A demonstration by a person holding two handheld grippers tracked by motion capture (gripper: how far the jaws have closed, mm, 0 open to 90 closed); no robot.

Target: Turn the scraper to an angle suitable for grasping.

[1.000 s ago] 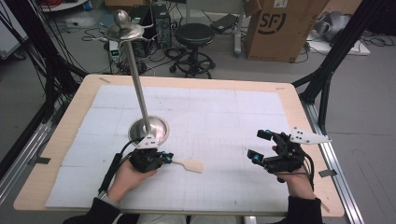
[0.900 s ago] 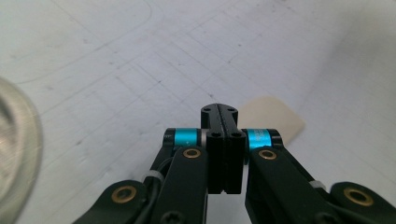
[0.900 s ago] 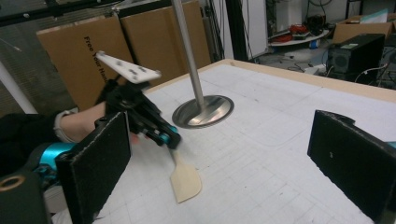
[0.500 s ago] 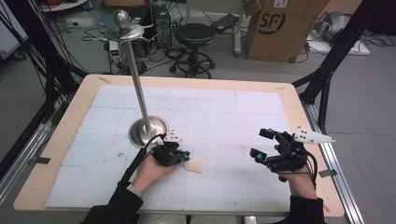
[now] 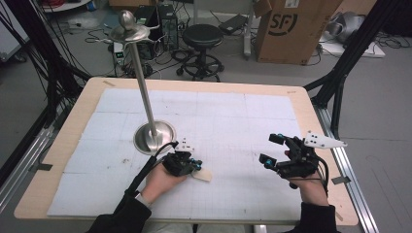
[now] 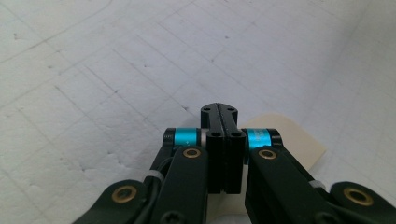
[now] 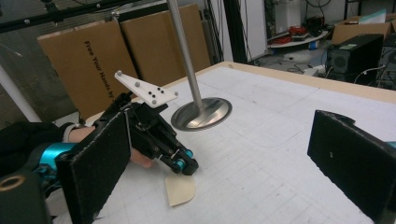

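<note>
l tool (image 5: pixel 194 167) jaws together, tips low over beige card (image 5: pixel 204 175) on bench (image 5: pixel 58 145), near front edge. card lies just ahead & under tips, pokes out toward r side. r tool (image 5: pixel 277 158) jaws wide apart, well off; l hand nearer.

I see a pale cream, rounded paper-like tag (image 5: pixel 203 174) lying on the white padded mat (image 5: pixel 233 121), which carries a faint grey grid and small dark specks. My black left gripper (image 6: pixel 219 109) wears bright cyan bands and brass-coloured rivets. The polished silver metal stand (image 5: pixel 154 136) gleams. The table edge (image 5: pixel 87 104) is light wood.
</note>
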